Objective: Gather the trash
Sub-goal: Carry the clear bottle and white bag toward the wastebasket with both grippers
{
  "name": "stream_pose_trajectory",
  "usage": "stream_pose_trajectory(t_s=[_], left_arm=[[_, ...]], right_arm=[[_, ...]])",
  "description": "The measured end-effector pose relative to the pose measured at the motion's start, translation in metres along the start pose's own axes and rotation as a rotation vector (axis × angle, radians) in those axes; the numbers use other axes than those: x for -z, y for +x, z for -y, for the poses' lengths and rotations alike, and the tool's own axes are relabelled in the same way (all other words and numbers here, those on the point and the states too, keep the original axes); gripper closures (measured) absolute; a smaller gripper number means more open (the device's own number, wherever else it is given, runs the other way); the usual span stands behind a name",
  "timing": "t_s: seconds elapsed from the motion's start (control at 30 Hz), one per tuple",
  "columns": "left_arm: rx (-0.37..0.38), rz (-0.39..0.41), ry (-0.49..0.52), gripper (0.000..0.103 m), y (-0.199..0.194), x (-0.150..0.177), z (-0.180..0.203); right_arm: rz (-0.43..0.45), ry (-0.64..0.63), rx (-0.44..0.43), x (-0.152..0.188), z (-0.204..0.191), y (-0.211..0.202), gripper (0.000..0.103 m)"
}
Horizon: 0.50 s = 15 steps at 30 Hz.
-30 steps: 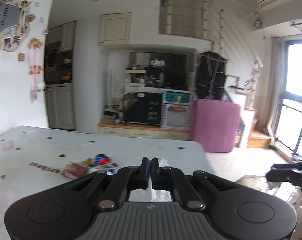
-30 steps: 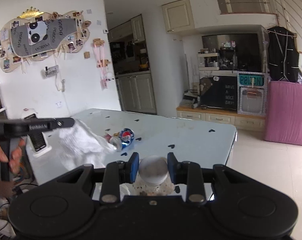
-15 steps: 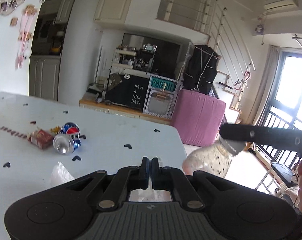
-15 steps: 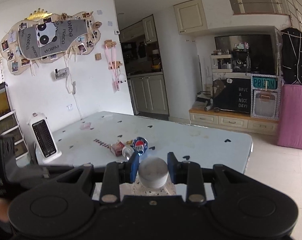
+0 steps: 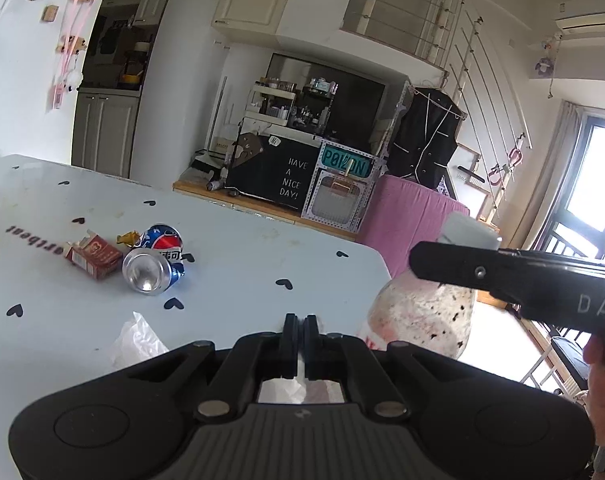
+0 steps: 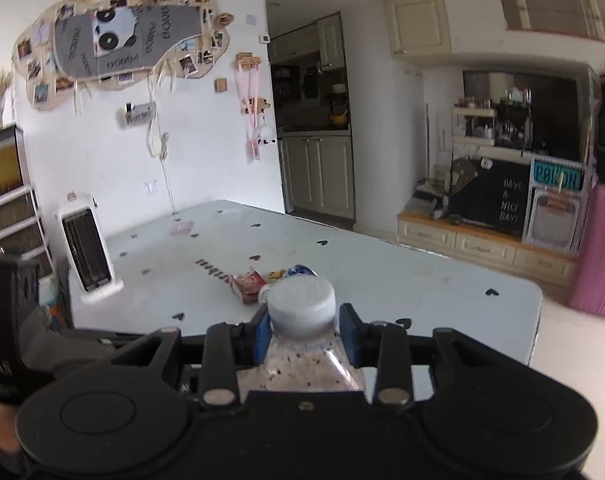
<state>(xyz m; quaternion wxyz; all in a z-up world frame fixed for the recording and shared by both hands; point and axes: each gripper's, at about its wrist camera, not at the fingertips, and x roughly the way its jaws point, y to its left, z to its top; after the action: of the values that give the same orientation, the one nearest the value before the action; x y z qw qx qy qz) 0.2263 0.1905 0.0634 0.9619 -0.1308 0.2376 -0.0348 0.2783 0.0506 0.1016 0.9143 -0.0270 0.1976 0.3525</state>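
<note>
My right gripper point(image 6: 304, 336) is shut on the neck of a clear plastic bottle point(image 6: 302, 304) with a white cap and speckled dregs; the bottle point(image 5: 422, 316) hangs from it at the table's right edge in the left wrist view. My left gripper point(image 5: 300, 344) is shut on a thin white plastic bag point(image 5: 138, 340) that drapes below the fingers. On the pale table point(image 5: 242, 264) lie a crushed Pepsi can point(image 5: 154, 264), a red cigarette pack point(image 5: 92, 256) and a small yellow wrapper point(image 5: 128, 236).
A white heater point(image 6: 88, 248) stands beside the table's far left corner. A pink covered block point(image 5: 406, 216) and a low cabinet with a black sign point(image 5: 278, 180) stand beyond the table. A small pink card point(image 6: 181, 227) lies on the far tabletop.
The left gripper has swung right and closer to the right gripper; the bottle now hangs just beside the bag. The right gripper tilted down, still gripping the bottle.
</note>
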Motion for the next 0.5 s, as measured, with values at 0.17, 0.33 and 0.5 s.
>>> stream_pose_trajectory(t_s=[0.17, 0.33, 0.5], left_arm=[[-0.007, 0.018, 0.008, 0.101, -0.010, -0.007, 0.000], [-0.019, 0.048, 0.032, 0.101, -0.022, -0.020, 0.009], [-0.006, 0.060, 0.066, 0.101, -0.031, -0.027, 0.031]], right_arm=[[0.011, -0.006, 0.031, -0.007, -0.003, -0.005, 0.068], [0.050, 0.001, 0.055, -0.022, 0.003, -0.028, 0.069], [0.060, -0.005, 0.099, -0.025, 0.013, -0.056, 0.069]])
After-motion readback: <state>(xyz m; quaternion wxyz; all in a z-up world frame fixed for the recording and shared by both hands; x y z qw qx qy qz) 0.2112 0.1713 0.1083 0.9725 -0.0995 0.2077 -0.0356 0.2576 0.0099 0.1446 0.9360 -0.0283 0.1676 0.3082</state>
